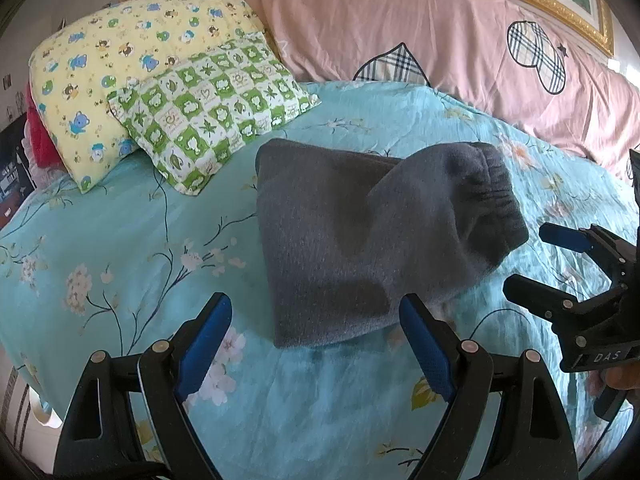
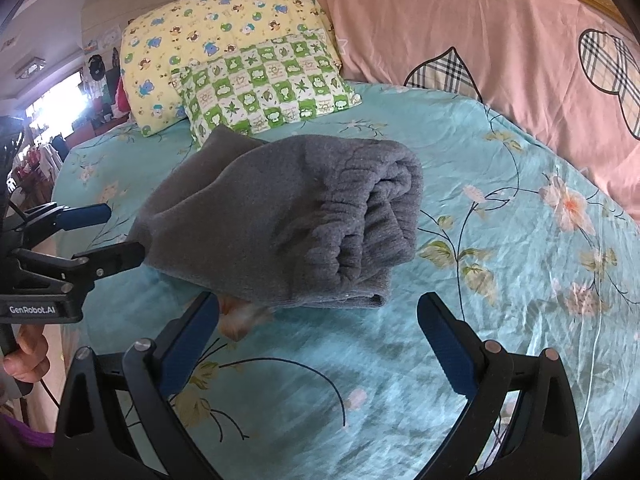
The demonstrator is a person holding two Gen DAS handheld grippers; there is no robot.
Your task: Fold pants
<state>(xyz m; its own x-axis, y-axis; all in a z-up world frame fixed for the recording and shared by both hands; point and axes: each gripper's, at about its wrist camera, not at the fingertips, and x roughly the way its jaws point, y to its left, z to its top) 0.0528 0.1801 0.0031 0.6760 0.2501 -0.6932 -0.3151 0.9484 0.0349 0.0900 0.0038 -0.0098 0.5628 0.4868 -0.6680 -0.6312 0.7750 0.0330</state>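
The left gripper [image 1: 316, 312] is wide open and holds nothing; the right gripper [image 2: 318, 312] also; the folded pants [image 1: 360, 248] lie on the sheet [image 1: 140, 240] just ahead of both.

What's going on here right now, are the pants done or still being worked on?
A person holds a two-finger tool in each hand over a bed with a turquoise floral cover. The grey pants lie on it, already folded into a compact bundle, with the elastic waistband on the outside. Both the left tool and the right tool are open, holding nothing, just short of the bundle. Two patterned pillows and a pink quilt sit behind. The folding looks about finished.
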